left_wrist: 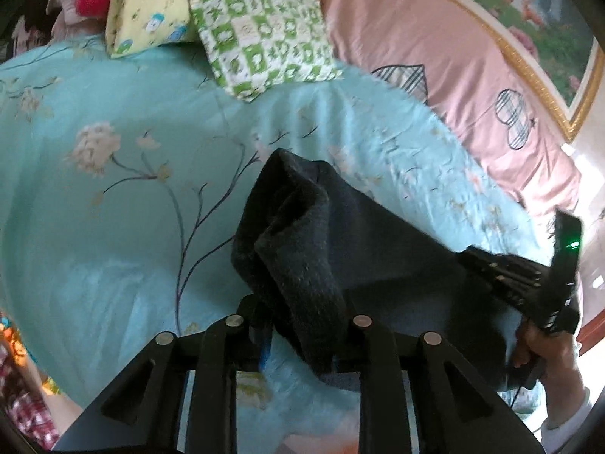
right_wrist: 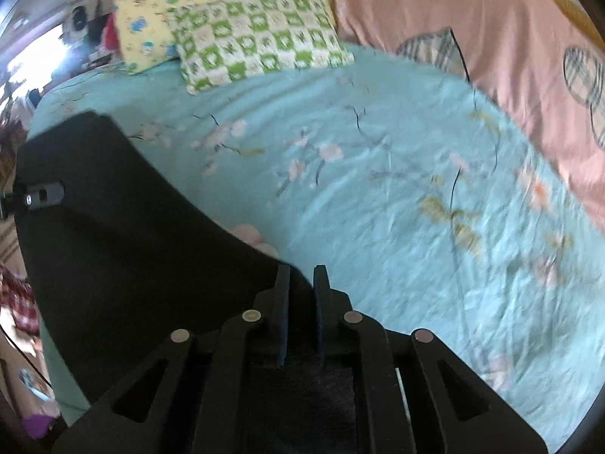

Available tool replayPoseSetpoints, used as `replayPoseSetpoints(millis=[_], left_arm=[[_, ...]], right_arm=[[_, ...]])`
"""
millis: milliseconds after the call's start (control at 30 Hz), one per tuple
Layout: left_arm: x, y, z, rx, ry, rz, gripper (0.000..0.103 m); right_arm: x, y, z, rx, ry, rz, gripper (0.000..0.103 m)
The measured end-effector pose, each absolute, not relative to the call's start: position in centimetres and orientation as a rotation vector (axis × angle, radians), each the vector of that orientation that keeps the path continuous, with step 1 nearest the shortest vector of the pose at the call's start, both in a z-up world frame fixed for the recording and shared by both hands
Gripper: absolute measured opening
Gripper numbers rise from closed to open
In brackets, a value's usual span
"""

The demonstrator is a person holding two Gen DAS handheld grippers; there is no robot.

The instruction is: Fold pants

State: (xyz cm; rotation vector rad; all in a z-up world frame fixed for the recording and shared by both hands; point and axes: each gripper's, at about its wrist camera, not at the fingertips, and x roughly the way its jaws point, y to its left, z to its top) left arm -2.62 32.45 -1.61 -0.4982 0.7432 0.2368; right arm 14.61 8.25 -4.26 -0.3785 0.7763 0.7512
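We hold the dark pants (left_wrist: 302, 249) lifted above the near part of the bed, stretched between our two tools. The left gripper (left_wrist: 298, 325) is clamped on a thick bunched edge; the right gripper (right_wrist: 301, 283) pinches the cloth at the other end, its jaws almost together. We judge this is the carrying step of a fold. Next we must bring the held edge over and lay it flat, keeping both grips even. The turquoise sheet (right_wrist: 378, 208) ahead is free; the green pillow (left_wrist: 261, 38), yellow pillow (left_wrist: 159, 3) and pink quilt (left_wrist: 435, 56) lie far, not in the way.
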Motion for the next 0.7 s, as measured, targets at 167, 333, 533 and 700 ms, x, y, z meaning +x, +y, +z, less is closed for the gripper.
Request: replayPoseSetpoints(millis=[167,333,533,700], left_arm=[[-4.3,32.2,0.1,-0.476,0.707,0.263,0.033],[-6.0,31.0,2.9,-0.426,0.636,0.313,0.033],[-5.5,28.0,6.2,-0.403,0.551,0.239,0.033],[-3.0,23.6,6.4,-0.336,0.584,0.144,0.033]], right_arm=[[13.4,5.8,-2.2,-0.266,0.763,0.745,0.034],[11.4,2.3,-0.6,-0.150,0.772,0.761,0.034],[8.8,-1.3,-0.2,-0.050,0.779,0.757,0.034],[7.2,-5.0,-0.3,0.025,0.783,0.708,0.044]])
